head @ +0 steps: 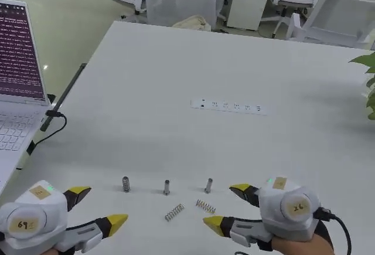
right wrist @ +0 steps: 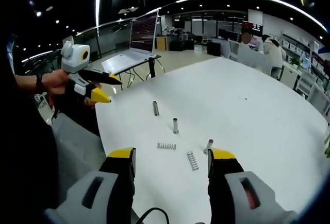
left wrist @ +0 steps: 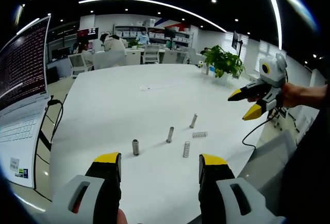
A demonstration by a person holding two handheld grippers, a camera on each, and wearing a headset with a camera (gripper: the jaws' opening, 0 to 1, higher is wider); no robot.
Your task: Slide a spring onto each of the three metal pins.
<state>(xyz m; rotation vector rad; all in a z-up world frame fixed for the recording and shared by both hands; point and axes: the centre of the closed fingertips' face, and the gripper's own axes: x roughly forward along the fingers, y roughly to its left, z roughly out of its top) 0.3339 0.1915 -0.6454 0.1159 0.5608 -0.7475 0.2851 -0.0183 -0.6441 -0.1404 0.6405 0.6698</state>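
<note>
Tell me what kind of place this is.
Probably an open-plan office: a large white table holds a laptop and a power strip, with office chairs beyond it.

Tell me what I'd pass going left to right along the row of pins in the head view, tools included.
left tool, pin with a spring on it, bare middle pin, bare right pin, right tool

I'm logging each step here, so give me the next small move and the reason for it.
Probably lower the right gripper onto the loose spring nearest it and shut on it. That gripper is open and empty; the left pin already wears a spring, while the middle pin and right pin stand bare, with the other spring lying beside.
</note>
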